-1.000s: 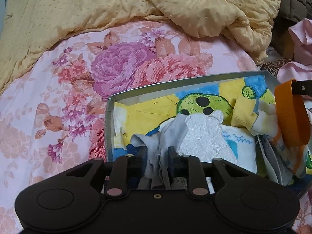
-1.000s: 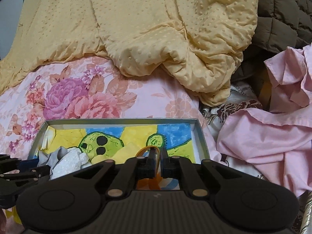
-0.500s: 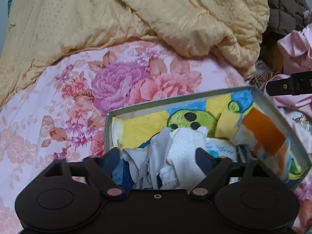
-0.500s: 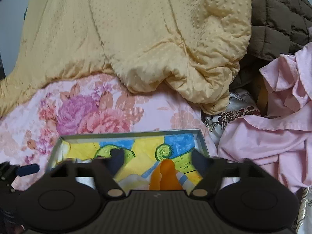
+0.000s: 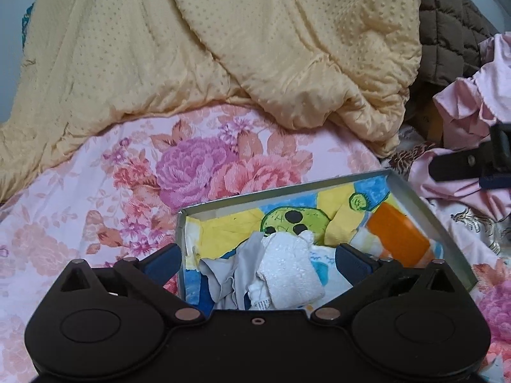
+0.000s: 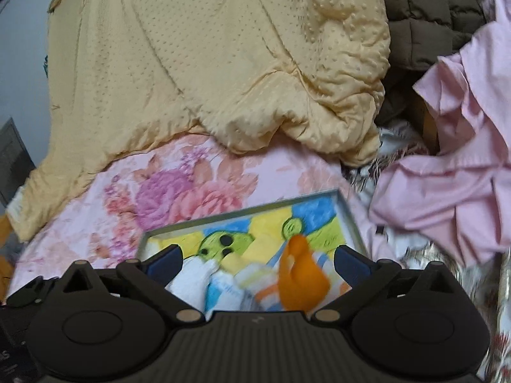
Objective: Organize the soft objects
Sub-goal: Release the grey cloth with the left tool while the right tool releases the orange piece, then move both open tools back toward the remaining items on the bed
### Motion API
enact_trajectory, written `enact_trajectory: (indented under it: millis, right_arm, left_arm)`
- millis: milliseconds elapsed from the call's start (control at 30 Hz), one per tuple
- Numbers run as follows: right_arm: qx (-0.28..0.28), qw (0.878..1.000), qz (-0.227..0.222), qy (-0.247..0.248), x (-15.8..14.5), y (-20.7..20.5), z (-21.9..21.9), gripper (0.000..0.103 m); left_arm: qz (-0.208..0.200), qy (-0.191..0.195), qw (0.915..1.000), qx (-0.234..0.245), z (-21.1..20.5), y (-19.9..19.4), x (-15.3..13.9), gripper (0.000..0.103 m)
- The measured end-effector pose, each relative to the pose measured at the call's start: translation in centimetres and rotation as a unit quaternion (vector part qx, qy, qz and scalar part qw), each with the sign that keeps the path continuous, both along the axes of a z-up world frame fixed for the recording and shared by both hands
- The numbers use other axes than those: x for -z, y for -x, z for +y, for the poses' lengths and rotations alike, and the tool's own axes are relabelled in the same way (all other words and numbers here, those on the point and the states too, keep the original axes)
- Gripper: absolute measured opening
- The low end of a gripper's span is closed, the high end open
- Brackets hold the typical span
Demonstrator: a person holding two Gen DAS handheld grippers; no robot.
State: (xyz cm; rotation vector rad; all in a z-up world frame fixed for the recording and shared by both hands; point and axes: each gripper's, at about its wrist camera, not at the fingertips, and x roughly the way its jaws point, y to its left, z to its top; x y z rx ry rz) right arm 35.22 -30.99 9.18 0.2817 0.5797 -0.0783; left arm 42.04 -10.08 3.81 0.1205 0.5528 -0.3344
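White sock (image 5: 289, 274) lies lengthwise in tray (image 5: 424, 204), toe toward camera.

Right claw (image 6: 257, 260) just opened — orange cloth (image 6: 301, 282) lies free.

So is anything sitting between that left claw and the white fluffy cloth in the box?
Nothing visible. The left gripper, whose jaws have just been opening, stands wide directly over the white cloth lying in the box.

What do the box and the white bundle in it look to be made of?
Box: thin, stiff grey walls with a matte sheen and sharp corners, probably cardboard or tin; I can't tell which. White bundle: nubbly terry-like cloth, soft and folded, likely cotton.
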Motion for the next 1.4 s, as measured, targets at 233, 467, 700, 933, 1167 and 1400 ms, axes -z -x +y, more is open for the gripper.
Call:
enact_trajectory:
  millis: [233,467,700,933,1167,1400]
  right_arm:
    - [-0.031,0.996,-0.064,0.058,-0.8,8.4,3.3,0.103]
    - [-0.058,0.992,-0.106,0.023,-0.7,18.5,5.6,0.103]
    - [-0.108,0.989,-0.088,-0.056,0.6,26.9,8.0,0.103]
    - [-0.123,0.988,-0.091,0.023,2.2,35.7,11.6,0.103]
    - [-0.076,0.981,-0.119,0.134,4.9,43.2,14.2,0.103]
    - [-0.06,0.986,-0.095,0.12,7.8,44.3,13.8,0.103]
  left_arm:
    - [-0.021,-0.019,0.9995,-0.015,1.6,5.3,-0.4,0.102]
    - [-0.022,0.047,0.9986,0.007,5.4,12.9,-1.1,0.102]
    - [-0.035,0.023,0.999,-0.012,7.5,21.5,0.1,0.102]
    - [-0.009,0.006,0.9993,-0.035,9.3,31.2,1.9,0.102]
    - [0.011,0.006,0.9981,-0.061,11.2,38.9,3.2,0.102]
    - [0.053,0.025,0.9944,-0.088,11.5,41.0,5.1,0.102]
